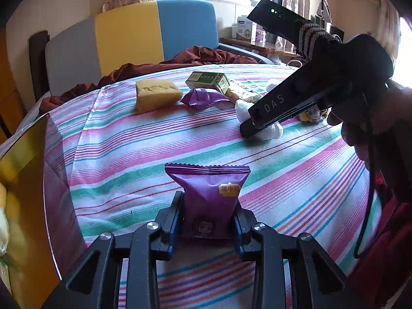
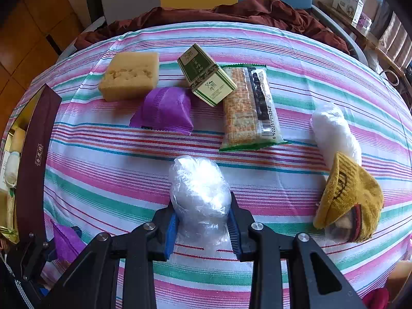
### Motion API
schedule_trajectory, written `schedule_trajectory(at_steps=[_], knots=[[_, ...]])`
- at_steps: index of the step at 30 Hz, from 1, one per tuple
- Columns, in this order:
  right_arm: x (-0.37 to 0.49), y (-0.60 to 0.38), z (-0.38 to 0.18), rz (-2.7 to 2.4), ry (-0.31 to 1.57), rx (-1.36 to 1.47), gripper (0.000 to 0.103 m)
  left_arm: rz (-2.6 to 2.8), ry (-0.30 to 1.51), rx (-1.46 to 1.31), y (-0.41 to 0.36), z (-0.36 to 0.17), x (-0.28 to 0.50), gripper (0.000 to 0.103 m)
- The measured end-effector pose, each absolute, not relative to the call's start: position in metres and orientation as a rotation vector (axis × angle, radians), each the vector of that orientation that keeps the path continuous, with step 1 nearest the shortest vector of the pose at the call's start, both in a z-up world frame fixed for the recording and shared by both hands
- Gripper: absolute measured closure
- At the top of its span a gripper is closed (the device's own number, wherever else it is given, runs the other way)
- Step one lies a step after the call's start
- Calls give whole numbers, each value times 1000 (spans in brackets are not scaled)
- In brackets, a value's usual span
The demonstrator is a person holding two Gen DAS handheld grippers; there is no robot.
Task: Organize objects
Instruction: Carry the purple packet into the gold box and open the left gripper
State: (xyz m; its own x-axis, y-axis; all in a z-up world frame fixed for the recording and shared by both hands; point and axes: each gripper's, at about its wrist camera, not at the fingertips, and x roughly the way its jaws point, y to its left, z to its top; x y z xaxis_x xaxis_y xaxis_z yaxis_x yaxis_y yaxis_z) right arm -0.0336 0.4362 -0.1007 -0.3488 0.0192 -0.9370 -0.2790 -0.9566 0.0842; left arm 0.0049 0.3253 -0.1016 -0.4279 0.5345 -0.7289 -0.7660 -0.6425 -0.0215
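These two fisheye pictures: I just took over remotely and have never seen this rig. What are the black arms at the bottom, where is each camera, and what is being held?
There is no robot. A person holds a two-finger tool in each hand, and a camera on each looks along its fingers.

In the left wrist view, the left tool is shut on a purple snack packet. The black thing at upper right is the other tool.

In the right wrist view, the right tool is shut on a white plastic-wrapped bundle.

On the striped cloth lie a yellow sponge, another purple packet, a green box, a cracker pack, a second white bundle and a yellow knitted piece.
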Motion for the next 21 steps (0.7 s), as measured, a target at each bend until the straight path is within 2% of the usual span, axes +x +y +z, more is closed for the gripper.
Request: schedule_trajectory(at_steps=[21], knots=[[-35, 431, -106, 2423, 243, -1672, 70, 2140, 306, -906, 286, -44, 30, 70]])
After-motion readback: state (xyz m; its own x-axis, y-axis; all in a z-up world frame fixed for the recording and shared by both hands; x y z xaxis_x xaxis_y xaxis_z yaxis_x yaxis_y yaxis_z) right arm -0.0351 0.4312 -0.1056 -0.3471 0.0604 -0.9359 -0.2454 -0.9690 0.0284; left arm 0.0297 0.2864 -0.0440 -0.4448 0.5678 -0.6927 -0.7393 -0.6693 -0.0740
